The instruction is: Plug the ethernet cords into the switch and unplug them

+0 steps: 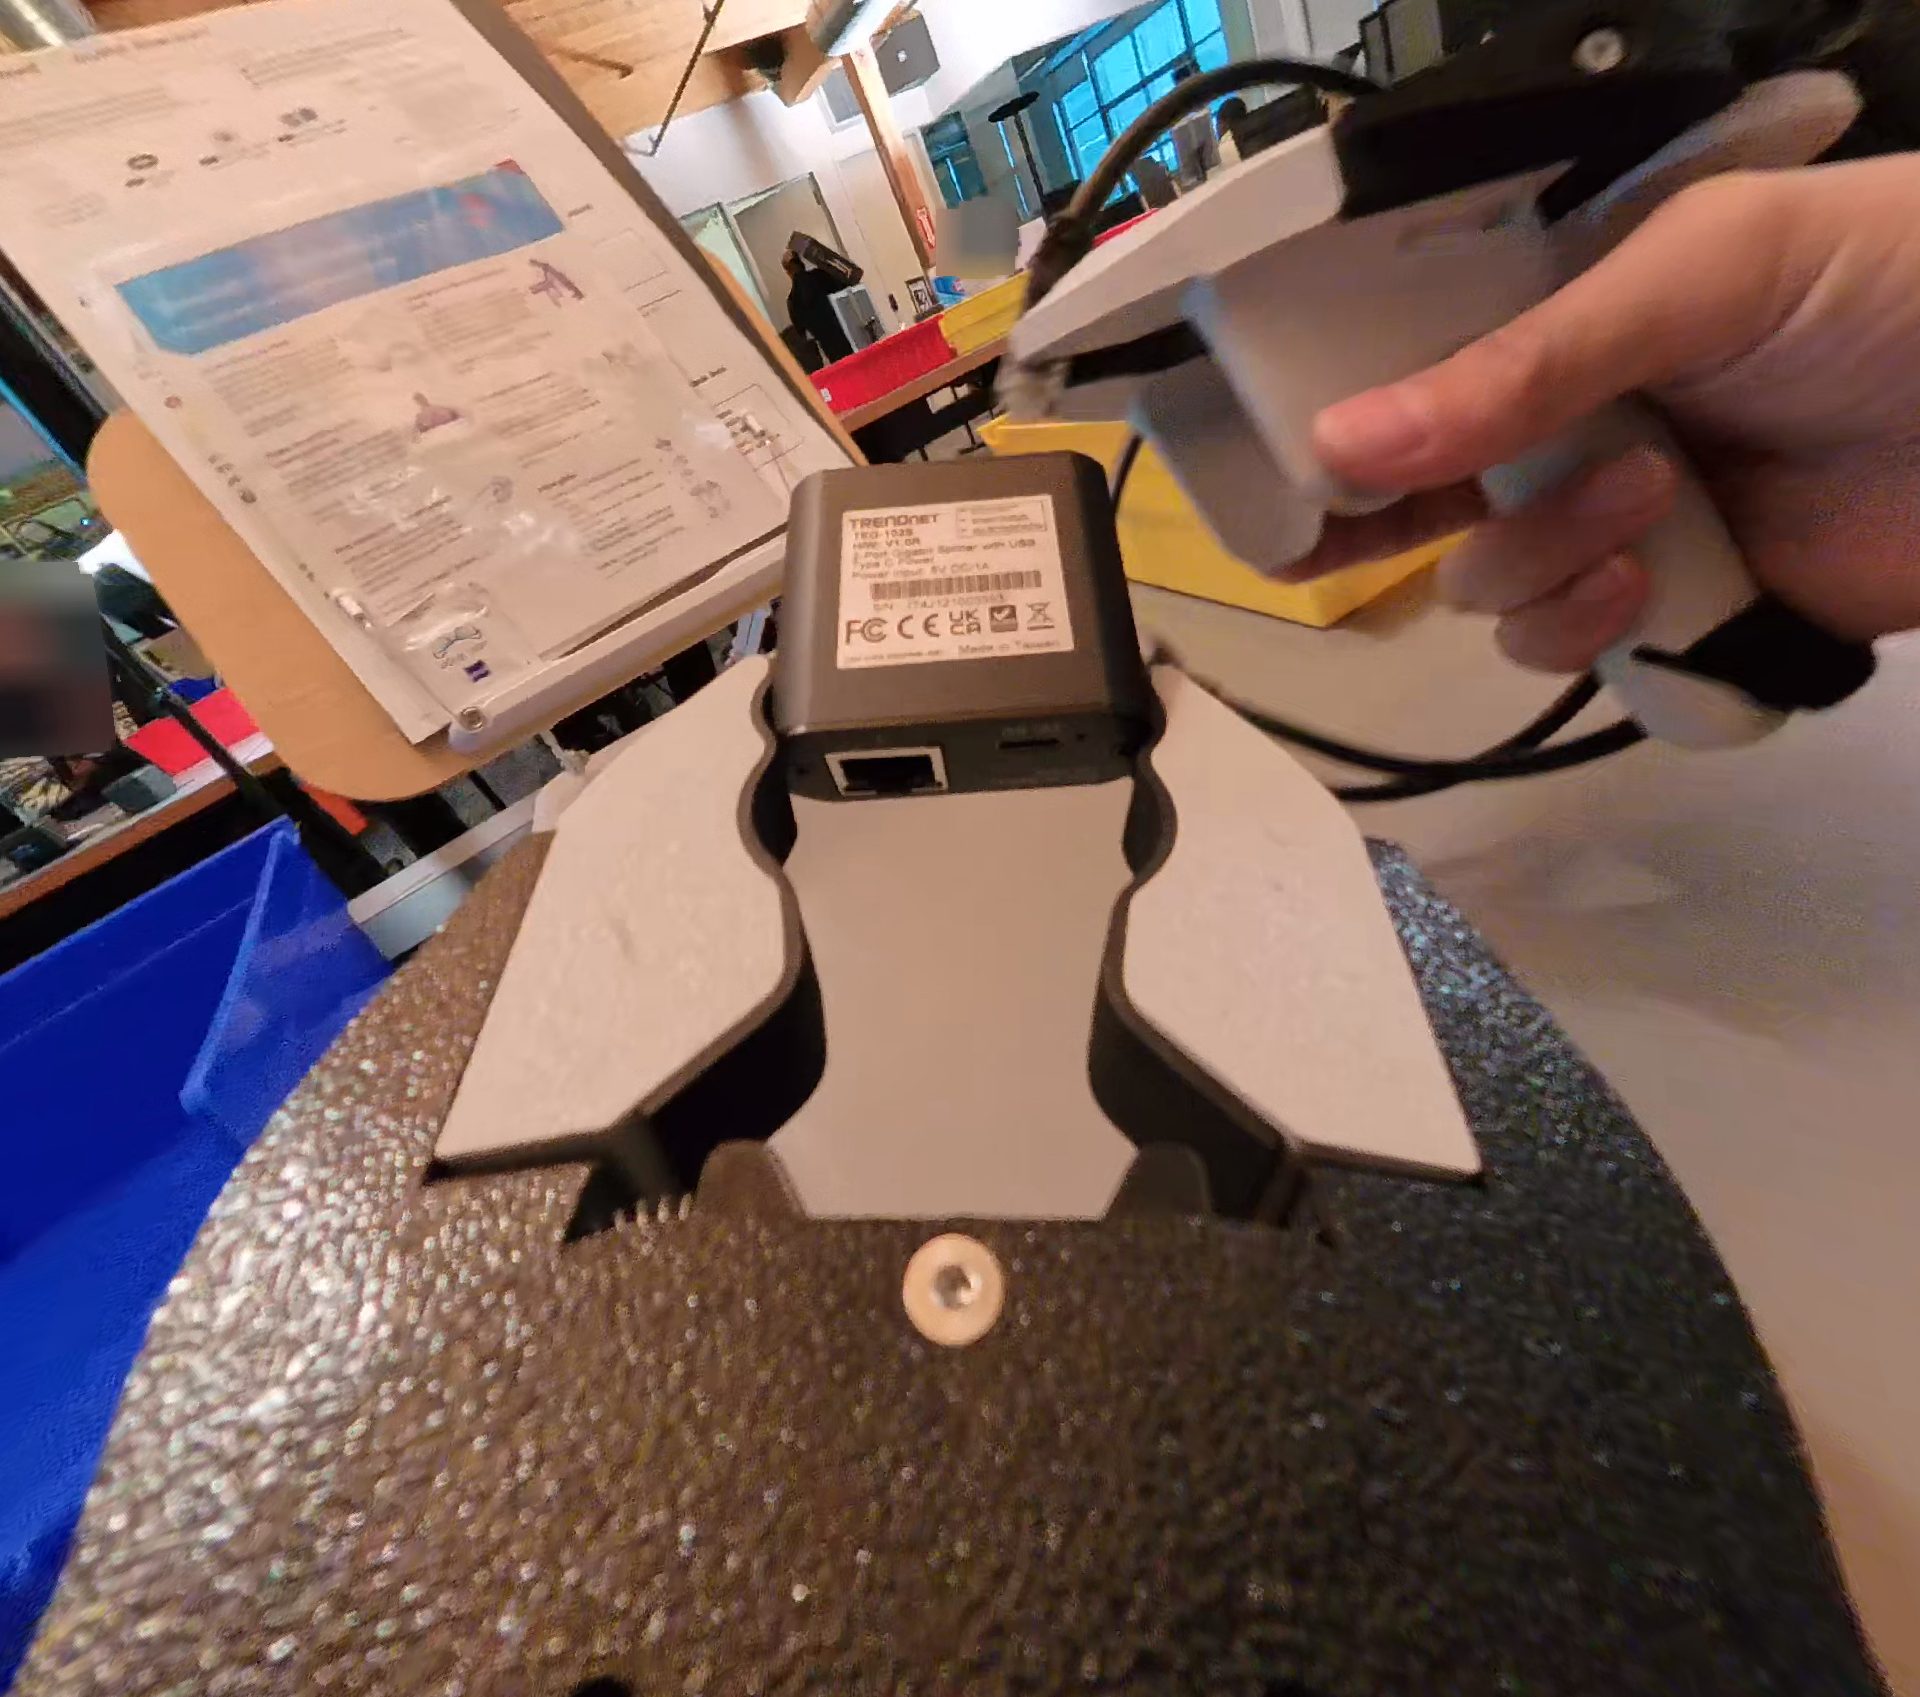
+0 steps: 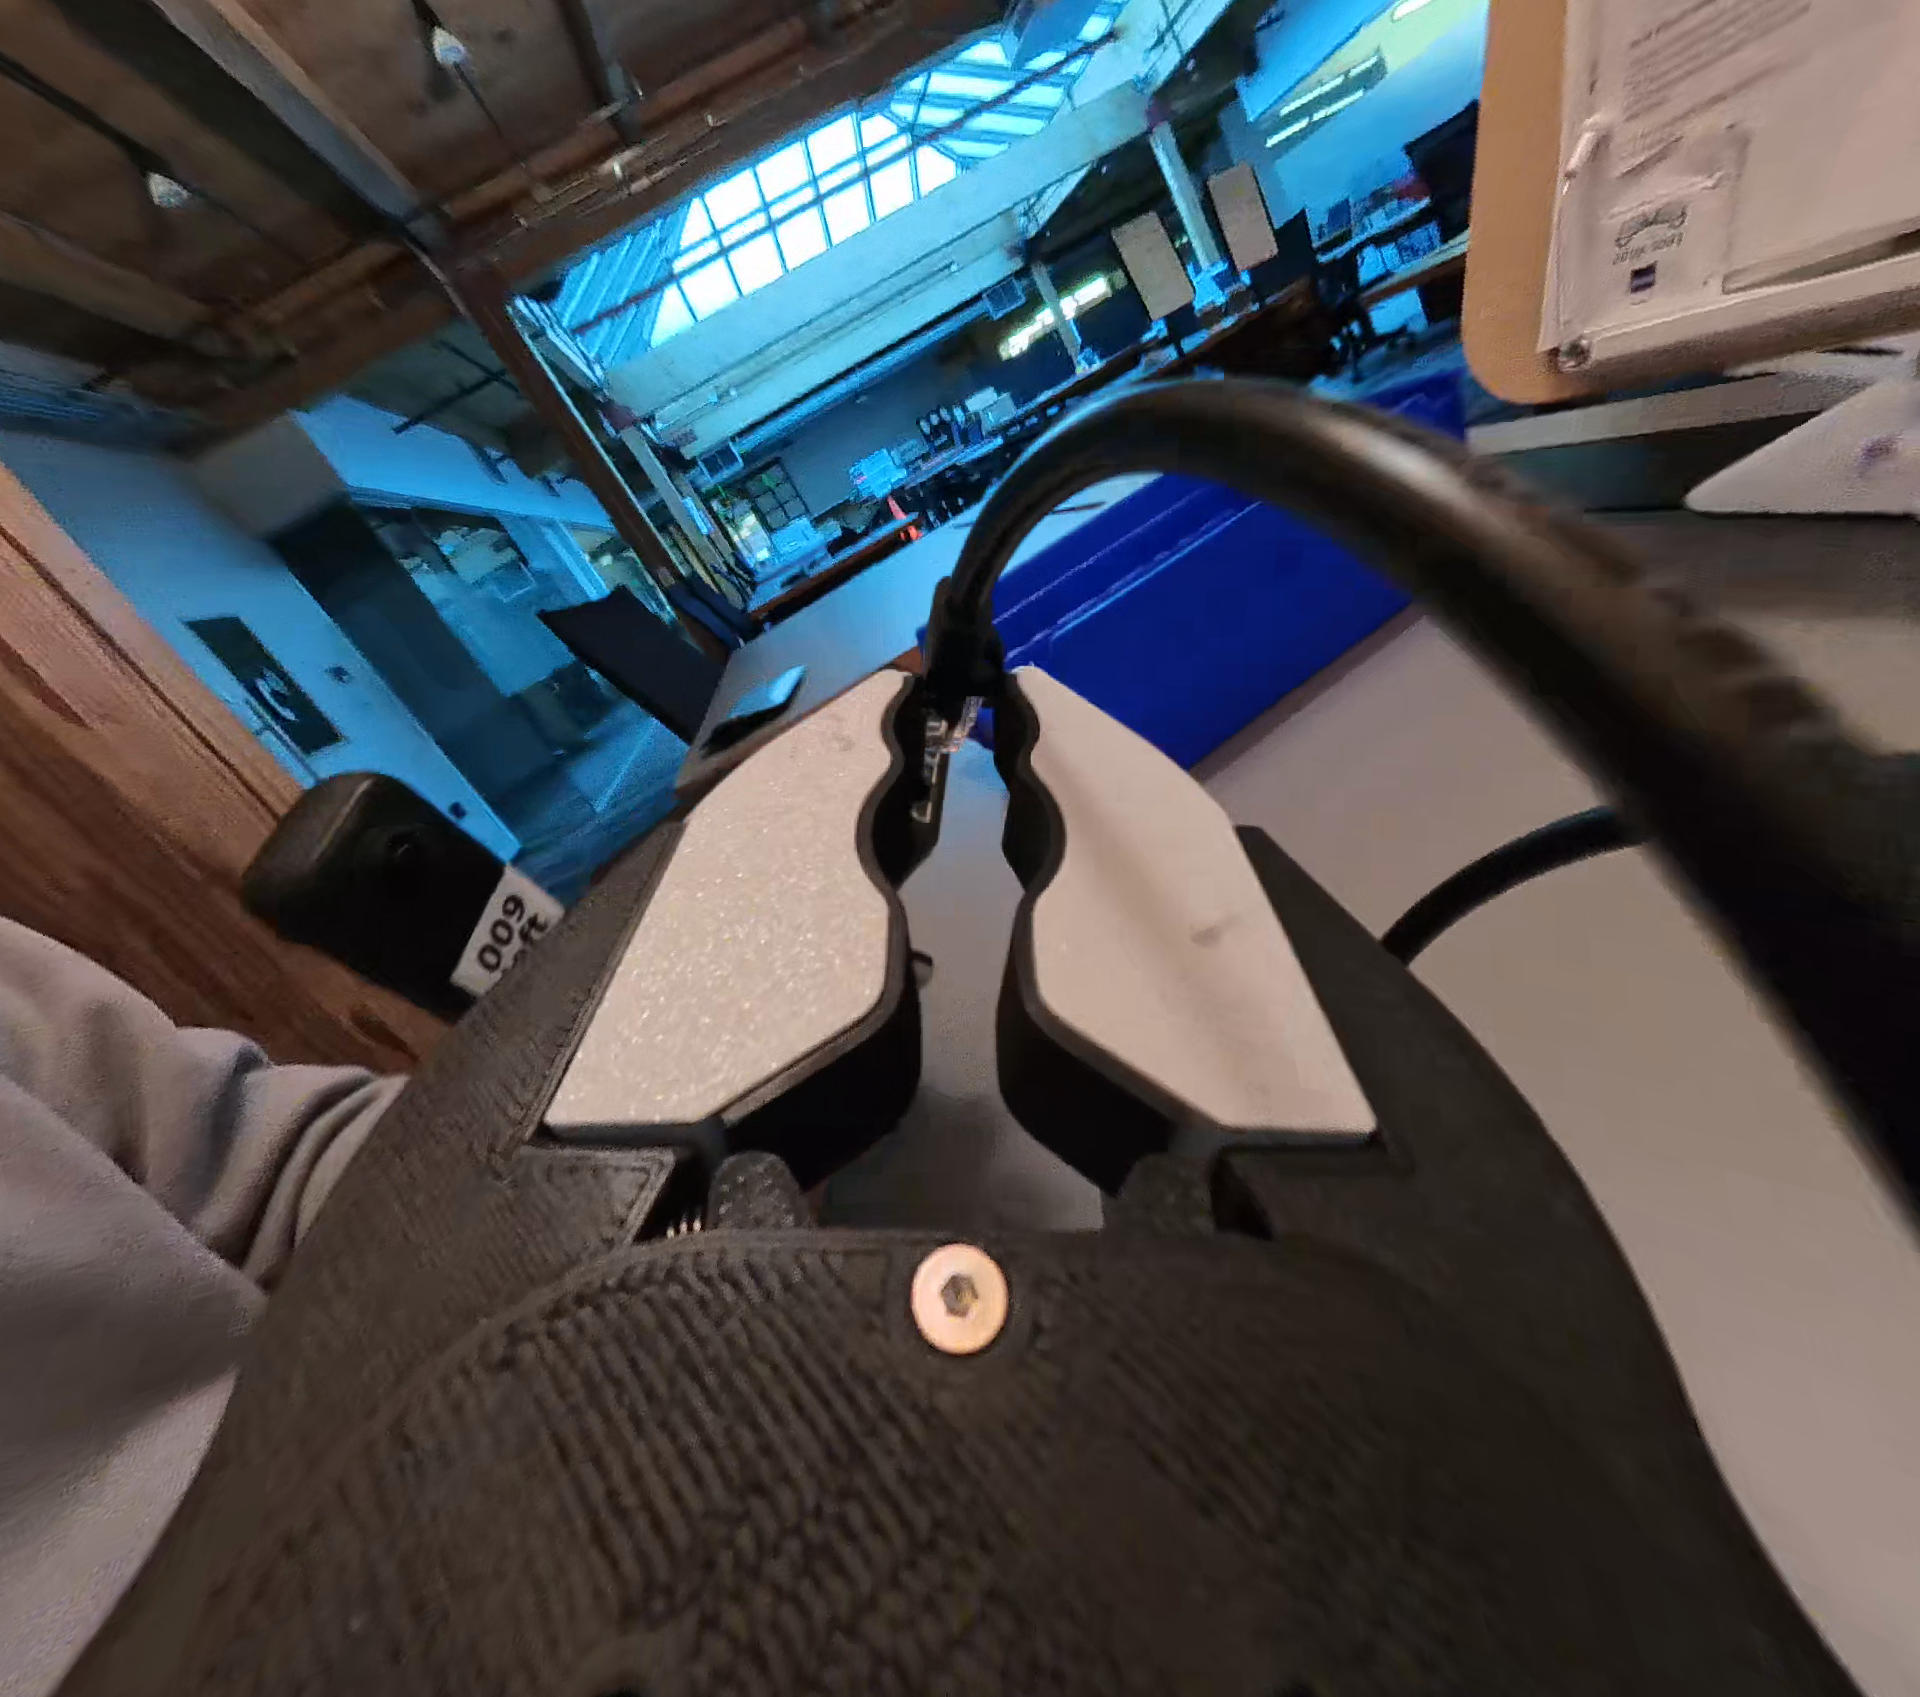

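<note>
1. Switch: the small black box-shaped plastic switch (image 1: 951, 598) with a white label on its upper face is pinched between the white pads of the left gripper (image 1: 961, 712), lifted clear of the table, its one visible ethernet port facing the camera and empty.
2. The right gripper (image 2: 961, 728) is pressed together on the clear plug of the black ethernet cord (image 2: 1351, 484). In the left wrist view that plug (image 1: 1034, 380) sits up and to the right of the switch, near it but apart.
3. Judging from this, no cord is in the port that shows, so plugging in and then unplugging both appear left to do. Whether the far side of the switch holds a cord cannot be told.
4. The pale grey table (image 1: 1558, 868) carries more loops of black cable at right.
5. Around it: a blue plastic bin (image 1: 125, 1076) near left, yellow bins (image 1: 1195, 525) far right, a tilted board with printed sheets (image 1: 416, 359), and an open workshop with wooden ceiling beams and windows.
</note>
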Demonstrator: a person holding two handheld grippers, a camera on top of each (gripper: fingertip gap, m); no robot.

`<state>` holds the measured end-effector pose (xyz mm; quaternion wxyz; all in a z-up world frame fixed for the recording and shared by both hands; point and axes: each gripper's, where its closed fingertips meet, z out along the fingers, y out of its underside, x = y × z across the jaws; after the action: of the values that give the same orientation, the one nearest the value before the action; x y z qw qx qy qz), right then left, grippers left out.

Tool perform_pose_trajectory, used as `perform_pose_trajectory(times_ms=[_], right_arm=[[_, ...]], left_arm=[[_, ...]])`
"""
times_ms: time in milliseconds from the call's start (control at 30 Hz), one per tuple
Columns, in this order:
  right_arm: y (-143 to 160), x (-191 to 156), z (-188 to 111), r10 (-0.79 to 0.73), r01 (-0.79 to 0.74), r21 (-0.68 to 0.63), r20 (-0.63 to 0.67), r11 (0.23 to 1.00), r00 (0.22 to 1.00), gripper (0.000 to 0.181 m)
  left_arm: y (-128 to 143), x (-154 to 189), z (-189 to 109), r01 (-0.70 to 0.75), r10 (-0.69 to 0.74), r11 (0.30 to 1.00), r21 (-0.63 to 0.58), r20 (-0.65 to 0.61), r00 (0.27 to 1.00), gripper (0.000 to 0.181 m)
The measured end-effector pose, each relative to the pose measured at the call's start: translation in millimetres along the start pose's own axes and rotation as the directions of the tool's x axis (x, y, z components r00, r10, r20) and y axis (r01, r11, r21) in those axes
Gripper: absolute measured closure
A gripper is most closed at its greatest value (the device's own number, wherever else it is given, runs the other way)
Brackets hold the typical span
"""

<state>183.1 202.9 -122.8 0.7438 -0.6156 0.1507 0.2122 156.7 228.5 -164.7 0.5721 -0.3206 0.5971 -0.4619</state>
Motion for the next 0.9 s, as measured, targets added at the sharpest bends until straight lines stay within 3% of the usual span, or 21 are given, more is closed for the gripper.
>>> perform_pose_trajectory(times_ms=[167, 267, 500, 567, 633, 700, 733, 800, 900], right_arm=[[-18.0, 1.3, -20.9, -0.172, 0.155, -0.190, -0.075, 0.969, 0.982, 0.168], [-38.6, 2.3, -45.0, -0.338, 0.285, -0.314, -0.127, 0.906, 0.933, 0.167], [-102.9, 14.7, -96.4, -0.453, 0.350, -0.512, -0.087, 0.785, 0.887, 0.167], [-111.5, 23.1, -106.8, -0.411, 0.323, -0.573, -0.027, 0.753, 0.911, 0.167], [-122.2, 47.0, -112.2, -0.389, 0.283, -0.604, -0.050, 0.745, 0.920, 0.167], [-116.2, 66.2, -119.1, -0.303, 0.218, -0.665, -0.013, 0.715, 0.953, 0.167], [-112.5, 80.1, -121.8, -0.248, 0.150, -0.690, -0.045, 0.709, 0.968, 0.168], [-104.6, 124.4, -130.9, -0.282, 0.069, -0.740, -0.167, 0.669, 0.945, 0.164], [-67.1, 167.1, -157.2, -0.245, -0.117, -0.850, -0.276, 0.514, 0.929, 0.167]], left_arm=[[-1.1, -10.1, -1.2, 0.025, -0.025, 1.000, 0.004, 0.014, 1.000, 0.120], [-0.3, -16.4, -2.7, 0.009, -0.009, 1.000, -0.008, 0.026, 1.000, 0.120], [1.4, -29.8, -5.2, 0.026, -0.026, 1.000, -0.013, 0.042, 0.999, 0.120], [2.1, -29.8, -4.7, 0.030, -0.029, 0.999, -0.016, 0.037, 0.999, 0.120], [3.3, -29.6, -4.5, 0.032, -0.031, 0.999, -0.021, 0.035, 0.999, 0.120], [4.6, -29.0, -4.2, 0.033, -0.032, 0.999, -0.026, 0.033, 0.999, 0.120], [5.1, -28.7, -4.2, 0.031, -0.030, 0.999, -0.027, 0.032, 0.999, 0.120], [5.8, -28.2, -4.0, 0.032, -0.031, 0.999, -0.031, 0.028, 0.999, 0.119], [6.9, -28.7, -3.9, 0.044, -0.043, 0.999, -0.032, 0.028, 0.999, 0.120]])
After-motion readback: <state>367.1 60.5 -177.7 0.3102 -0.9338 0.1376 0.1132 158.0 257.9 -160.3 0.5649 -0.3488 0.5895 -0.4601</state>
